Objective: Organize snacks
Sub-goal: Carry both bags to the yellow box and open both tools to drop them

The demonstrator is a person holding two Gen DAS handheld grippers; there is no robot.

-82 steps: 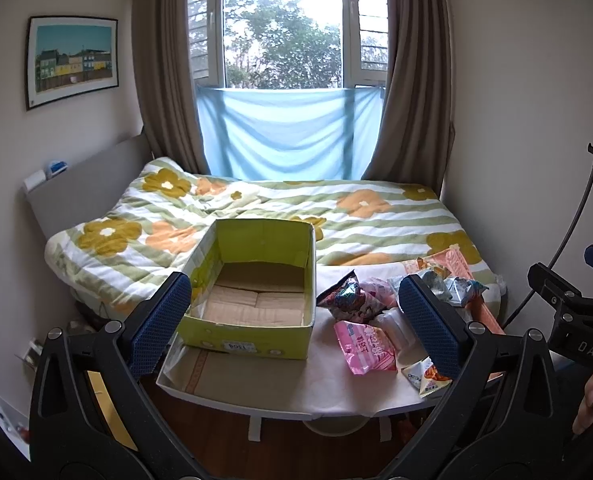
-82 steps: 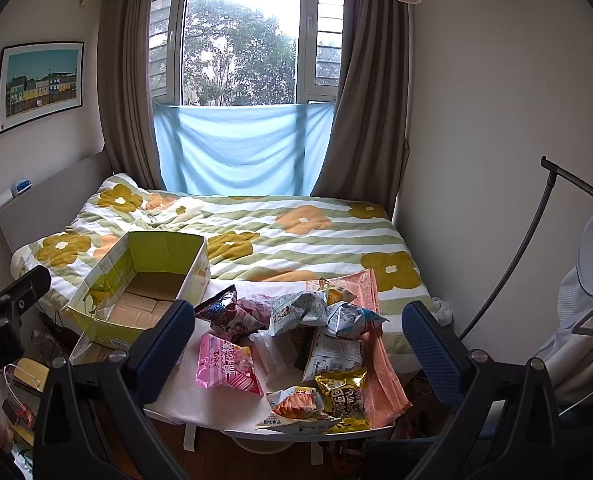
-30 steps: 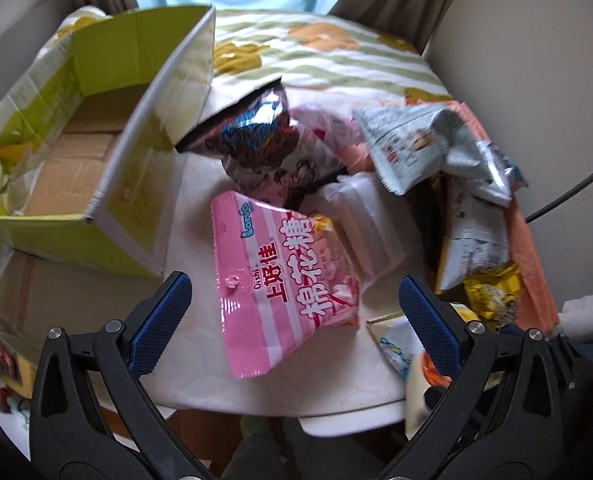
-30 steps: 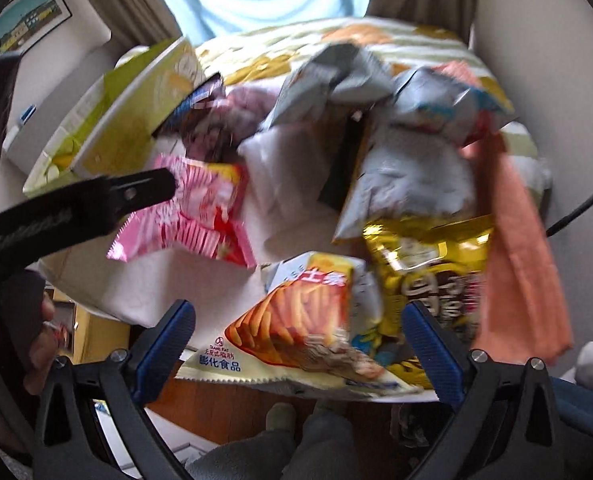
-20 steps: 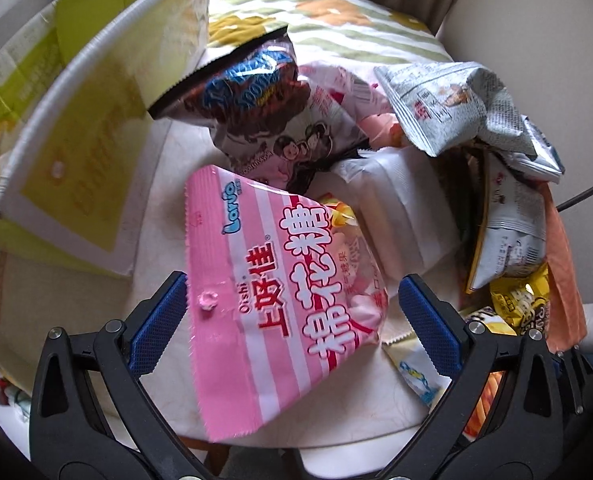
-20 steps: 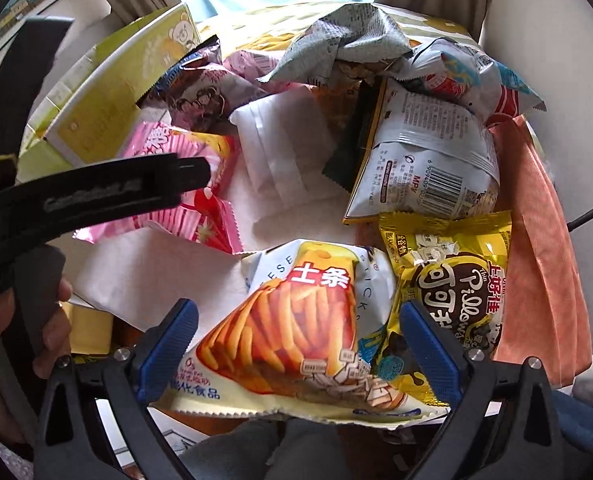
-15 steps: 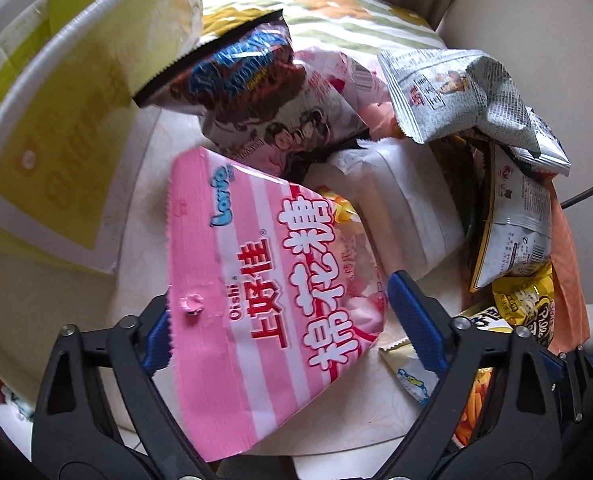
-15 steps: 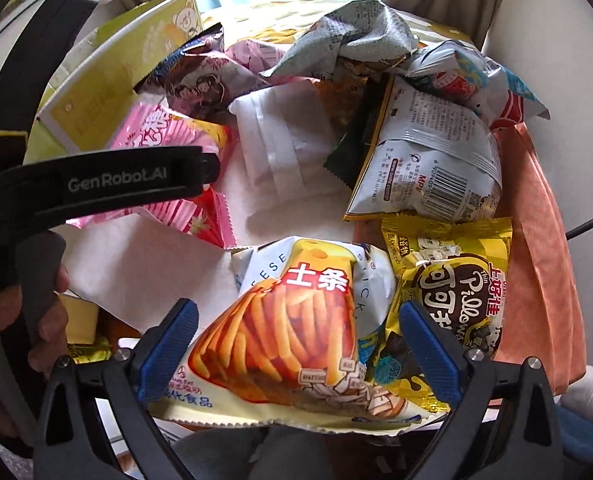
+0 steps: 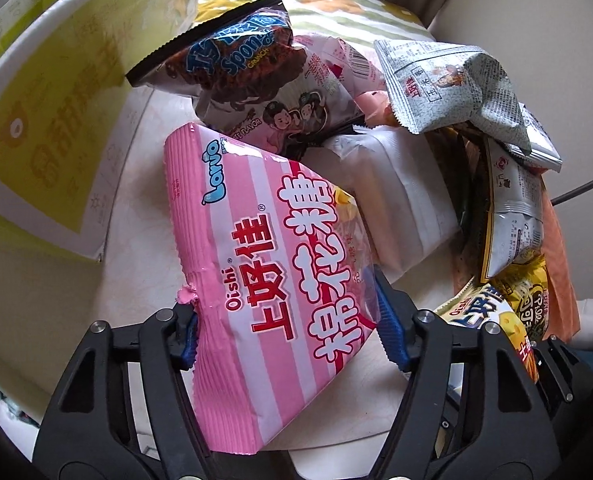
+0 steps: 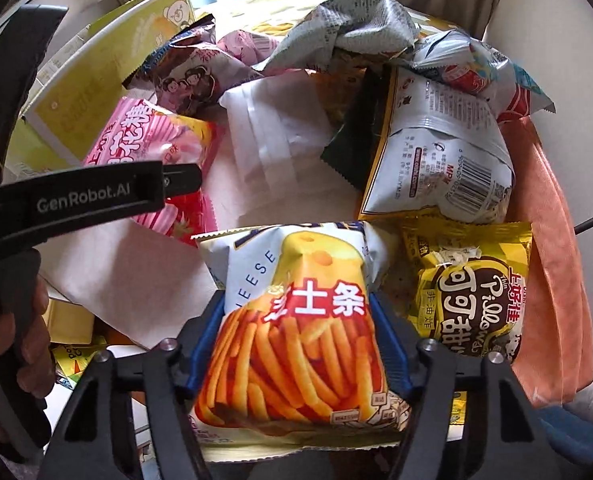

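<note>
White tabletop [image 9: 144,264] bears snacks while left gripper [image 9: 288,328] closes on pink bag [image 9: 264,264], right gripper [image 10: 296,344] on cheese-stick bag [image 10: 296,344].

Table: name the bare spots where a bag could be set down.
Bare white table lies between the yellow box and the pink bag, and near the front edge beside that bag. Crowded: the snack pile from the centre to the right edge.

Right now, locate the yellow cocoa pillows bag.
In the right wrist view, the yellow cocoa pillows bag lies right of the cheese sticks bag, below the white barcode bag.
</note>
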